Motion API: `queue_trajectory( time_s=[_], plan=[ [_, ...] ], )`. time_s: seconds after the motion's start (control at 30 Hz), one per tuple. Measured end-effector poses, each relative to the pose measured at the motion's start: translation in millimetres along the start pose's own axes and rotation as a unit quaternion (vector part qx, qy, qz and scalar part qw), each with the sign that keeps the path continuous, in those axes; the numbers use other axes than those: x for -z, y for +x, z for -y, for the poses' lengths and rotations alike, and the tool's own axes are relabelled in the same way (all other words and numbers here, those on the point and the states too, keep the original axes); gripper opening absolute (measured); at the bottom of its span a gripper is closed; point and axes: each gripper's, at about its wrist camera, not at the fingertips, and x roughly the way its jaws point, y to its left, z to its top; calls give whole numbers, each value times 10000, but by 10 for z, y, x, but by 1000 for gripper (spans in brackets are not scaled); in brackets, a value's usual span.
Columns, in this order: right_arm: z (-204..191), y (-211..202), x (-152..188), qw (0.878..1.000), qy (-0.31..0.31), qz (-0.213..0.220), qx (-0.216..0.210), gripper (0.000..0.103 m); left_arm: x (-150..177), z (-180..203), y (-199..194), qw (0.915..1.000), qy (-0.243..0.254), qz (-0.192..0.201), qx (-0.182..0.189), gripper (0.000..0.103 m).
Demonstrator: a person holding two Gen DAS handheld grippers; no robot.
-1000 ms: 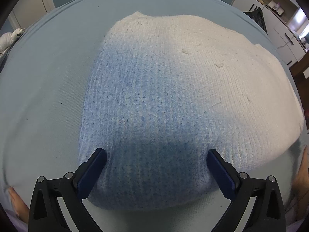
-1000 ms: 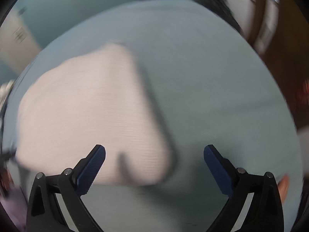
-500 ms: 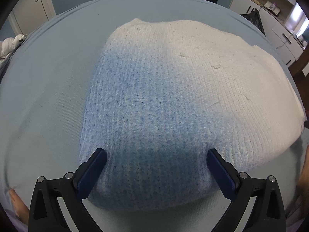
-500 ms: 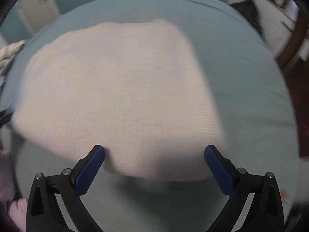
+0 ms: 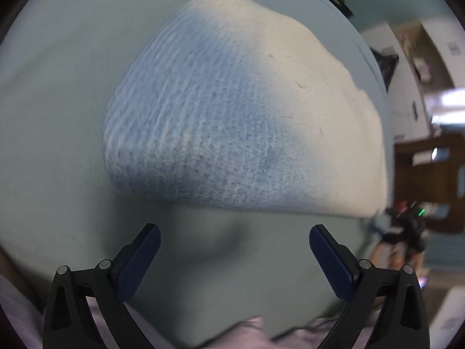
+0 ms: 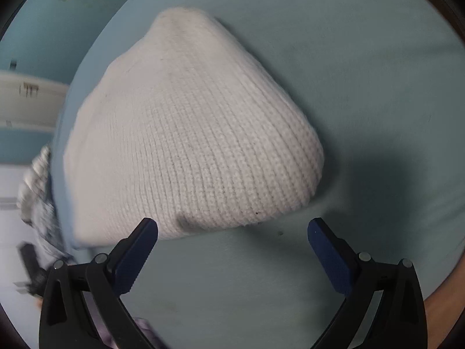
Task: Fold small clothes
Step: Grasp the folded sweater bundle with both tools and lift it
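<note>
A cream and pale-blue knitted garment (image 5: pixel 241 116), folded into a thick pad, lies flat on the light teal bed sheet (image 5: pixel 52 145), roughly in the middle of the bed; that spot gives both hands room to work around it. The left claw (image 5: pixel 234 257) hangs just short of the garment's near folded edge with its blue-padded jaws spread wide and nothing between them. The right claw (image 6: pixel 232 251) sits at the opposite near edge, equally wide open and empty, its left pad close to a small dimple in the knit (image 6: pixel 186 222). Both seem to be backed off to leave the fold undisturbed, or lined up to take the edge for another fold; which of the two cannot be told.

The left wrist view shows the blue-tinted half of the knit, a couple of loose snagged threads, and a blurred room with white cabinets (image 5: pixel 412 67) to the right. The right wrist view shows only the cream side, the garment's rounded corner (image 6: pixel 314 157) casting a shadow on the sheet, and a pale bundle (image 6: pixel 35 186) past the bed's left edge.
</note>
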Motion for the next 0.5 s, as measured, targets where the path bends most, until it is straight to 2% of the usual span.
queue_trajectory(
  time_s=[0.1, 0.2, 0.27, 0.33, 0.43, 0.5],
  plan=[
    [470, -74, -8, 9931, 935, -176, -679, 101, -92, -269, 128, 9931, -957, -218, 646, 103],
    [723, -89, -22, 9844, 1394, -257, -1039, 101, -182, -481, 290, 9763, -1823, -250, 1140, 103],
    [787, -112, -75, 9824, 1451, -185, -1159, 101, -235, -508, 428, 9708, -1967, -201, 1359, 102],
    [812, -108, -124, 9815, 1432, -109, -1269, 100, -313, -472, 578, 9704, -1874, -323, 1488, 102],
    [808, -60, -71, 9810, 1421, -111, -1319, 100, -356, -428, 643, 9742, -1852, -185, 1277, 87],
    [763, 35, -38, 9822, 1365, -170, -1281, 100, -370, -386, 628, 9762, -1855, -111, 1116, 70]
  ],
)
